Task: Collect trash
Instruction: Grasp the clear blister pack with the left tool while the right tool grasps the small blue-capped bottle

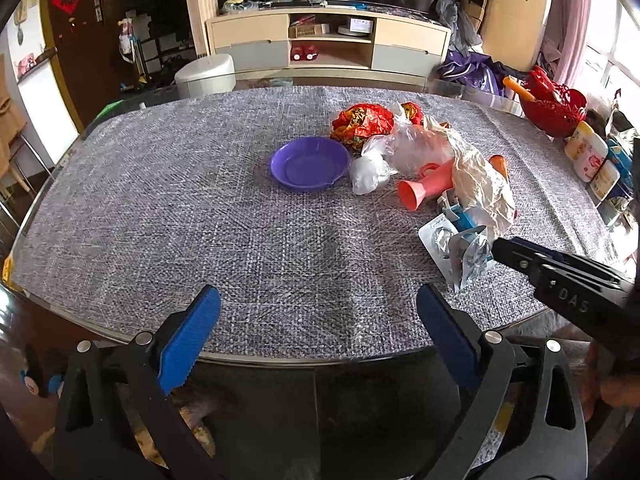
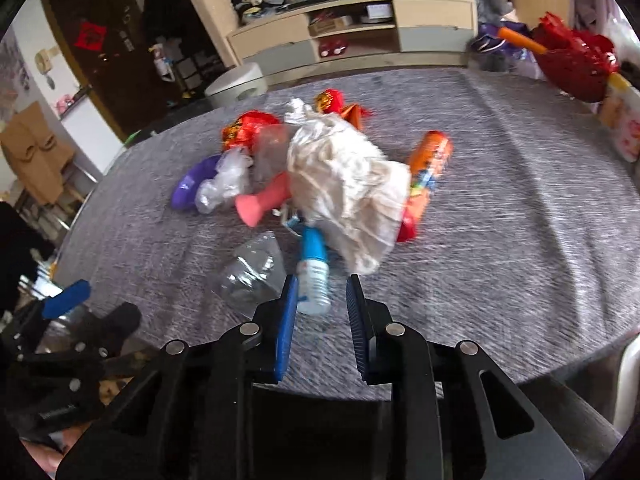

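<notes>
At the bottom of the left wrist view, the left gripper (image 1: 318, 336) is hovering over the near rim of the table (image 1: 160, 208), its two blue pads spread wide apart with nothing between them. At the bottom of the right wrist view, the right gripper (image 2: 322, 320) is reaching in with its fingers parted to a narrow gap, and the base of one small blue-and-white bottle (image 2: 314, 276) is lying just at that gap; it looks unclamped, though motion blur is making contact hard to judge.

Collection looks barely begun: the trash is all sitting in one loose pile on the table, centre and right of both views, and the one purple dish (image 1: 309, 163) at mid-frame, probably the collecting spot, is showing nothing inside it.

Counting outward from the fingertips: one crumpled clear blister pack (image 2: 252, 276) just left of the bottle, one large crumpled white bag (image 2: 348, 196) lying over the pile's middle, one pink funnel-shaped piece (image 1: 426, 190), one orange snack packet (image 2: 426, 172) to the right, at least two clear plastic bags (image 1: 370, 170) beside the dish, and two red foil wrappers (image 1: 362, 122) farthest back.

At the far right edge one red basket (image 1: 554, 108) is standing apart from the pile.
</notes>
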`<action>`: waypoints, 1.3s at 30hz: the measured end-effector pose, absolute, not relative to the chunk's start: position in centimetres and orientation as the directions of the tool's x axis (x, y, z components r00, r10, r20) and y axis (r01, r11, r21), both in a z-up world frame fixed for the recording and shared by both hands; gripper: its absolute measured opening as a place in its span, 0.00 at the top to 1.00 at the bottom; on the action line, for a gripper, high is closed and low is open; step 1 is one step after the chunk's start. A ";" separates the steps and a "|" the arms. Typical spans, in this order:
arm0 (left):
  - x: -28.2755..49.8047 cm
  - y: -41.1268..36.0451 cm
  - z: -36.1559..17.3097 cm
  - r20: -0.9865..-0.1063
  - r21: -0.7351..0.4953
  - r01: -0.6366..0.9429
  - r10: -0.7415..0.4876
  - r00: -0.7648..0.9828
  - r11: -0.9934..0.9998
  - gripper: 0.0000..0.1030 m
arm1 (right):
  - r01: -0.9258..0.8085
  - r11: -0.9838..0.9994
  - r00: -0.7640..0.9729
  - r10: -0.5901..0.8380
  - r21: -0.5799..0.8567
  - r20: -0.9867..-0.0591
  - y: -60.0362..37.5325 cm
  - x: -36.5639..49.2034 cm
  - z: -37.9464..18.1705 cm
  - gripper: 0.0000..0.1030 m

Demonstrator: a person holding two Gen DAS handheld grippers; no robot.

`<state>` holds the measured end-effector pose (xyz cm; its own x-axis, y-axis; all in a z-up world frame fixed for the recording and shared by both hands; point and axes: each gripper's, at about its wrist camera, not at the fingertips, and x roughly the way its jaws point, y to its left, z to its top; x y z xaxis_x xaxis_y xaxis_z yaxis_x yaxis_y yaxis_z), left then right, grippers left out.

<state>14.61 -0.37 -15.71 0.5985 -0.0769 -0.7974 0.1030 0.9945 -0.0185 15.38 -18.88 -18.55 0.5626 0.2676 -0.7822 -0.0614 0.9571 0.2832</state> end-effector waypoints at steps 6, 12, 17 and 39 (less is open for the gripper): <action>15.2 -0.8 -16.4 -0.805 -0.030 0.117 -0.093 0.586 0.993 0.12 | -0.057 0.958 0.530 0.269 0.282 -0.804 -18.4 16.3 -20.1 0.74; 15.6 -1.6 -16.6 -0.808 -0.047 0.140 -0.120 0.577 0.989 0.12 | -0.063 0.960 0.567 0.259 0.273 -0.782 -19.3 16.0 -19.8 0.79; 16.1 -3.3 -16.6 -0.797 -0.090 0.198 -0.190 0.573 0.976 0.12 | -0.060 0.965 0.585 0.242 0.257 -0.774 -21.1 15.2 -18.9 0.79; 18.6 -8.0 -18.8 -0.802 -0.209 0.293 -0.335 0.495 0.933 0.70 | -0.082 0.956 0.583 0.275 0.281 -0.764 -22.5 13.5 -18.6 0.80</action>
<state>18.64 -8.00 -18.78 0.4953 -0.3346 -0.8017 0.2926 0.9332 -0.2087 13.54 -22.53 -18.57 0.5834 0.2747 -0.7643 -0.0816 0.9561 0.2814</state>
